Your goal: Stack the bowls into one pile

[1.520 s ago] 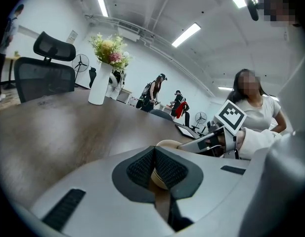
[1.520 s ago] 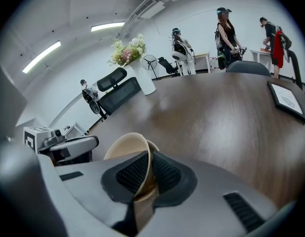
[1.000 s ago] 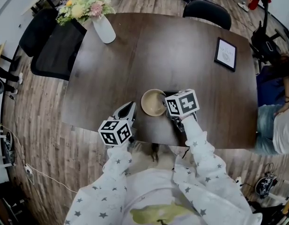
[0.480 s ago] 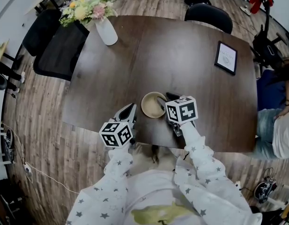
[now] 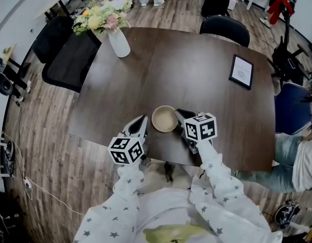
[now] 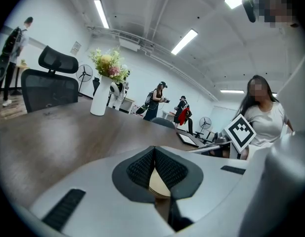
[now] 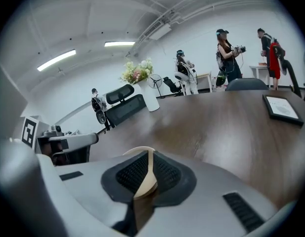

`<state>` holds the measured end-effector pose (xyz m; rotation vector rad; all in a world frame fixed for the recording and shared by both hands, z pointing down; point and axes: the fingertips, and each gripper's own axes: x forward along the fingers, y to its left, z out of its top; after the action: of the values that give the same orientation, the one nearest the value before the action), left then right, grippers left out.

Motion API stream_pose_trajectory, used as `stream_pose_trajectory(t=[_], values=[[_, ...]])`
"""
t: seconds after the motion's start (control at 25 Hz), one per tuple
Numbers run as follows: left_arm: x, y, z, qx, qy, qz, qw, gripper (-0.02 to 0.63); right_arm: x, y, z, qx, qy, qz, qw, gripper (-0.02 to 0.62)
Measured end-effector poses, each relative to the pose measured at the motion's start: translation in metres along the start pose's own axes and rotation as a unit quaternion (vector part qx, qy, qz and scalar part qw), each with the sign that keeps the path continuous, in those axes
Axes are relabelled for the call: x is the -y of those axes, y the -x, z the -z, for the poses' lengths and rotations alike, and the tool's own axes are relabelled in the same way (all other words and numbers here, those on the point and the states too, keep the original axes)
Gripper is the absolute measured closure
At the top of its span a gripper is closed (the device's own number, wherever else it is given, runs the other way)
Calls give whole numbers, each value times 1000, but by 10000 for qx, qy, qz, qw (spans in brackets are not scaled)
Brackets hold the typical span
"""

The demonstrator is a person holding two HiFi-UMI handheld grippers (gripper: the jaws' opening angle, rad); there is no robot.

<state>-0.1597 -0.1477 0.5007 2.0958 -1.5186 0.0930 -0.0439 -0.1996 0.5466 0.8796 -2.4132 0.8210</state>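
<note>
Framed sign (image 5: 241,71) on tbl (image 5: 196,54), print illegible; tan bowl (image 5: 164,118) nr edge

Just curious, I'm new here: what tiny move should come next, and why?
Probably a slight lift with the right gripper, to test its hold: its jaws have just been closing and now pinch the rim of the bowl. The left gripper is shut, empty, beside it.

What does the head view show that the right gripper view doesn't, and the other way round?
Only the head view: the bowl's whole opening and the person's starred sleeves. Only the right gripper view: the right hand-held gripper's jaws, which have just been closing, clamped on the bowl's rim, plus ceiling lights. Both: the dark table, the flower vase, the framed card.
</note>
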Motion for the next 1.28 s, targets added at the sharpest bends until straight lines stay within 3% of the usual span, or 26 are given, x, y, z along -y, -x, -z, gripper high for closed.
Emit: stream_pose_trajectory(t=[0.32, 0.64, 0.88, 1.28], values=[[24, 11, -28, 361, -425, 151, 9983, 581, -8, 39, -30, 980, 291, -277, 9944, 570], [39, 23, -57, 586, -851, 352, 9940, 581, -20, 92, -68, 2281, 250, -578, 9716, 571], [42, 34, -86, 894, -1078, 374, 9894, 581, -16, 129, -90, 2911, 177, -374, 9558, 572], [34, 53, -117, 1292, -1301, 208, 9828, 581, -5, 162, -105, 3393, 390, 230, 9396, 574]])
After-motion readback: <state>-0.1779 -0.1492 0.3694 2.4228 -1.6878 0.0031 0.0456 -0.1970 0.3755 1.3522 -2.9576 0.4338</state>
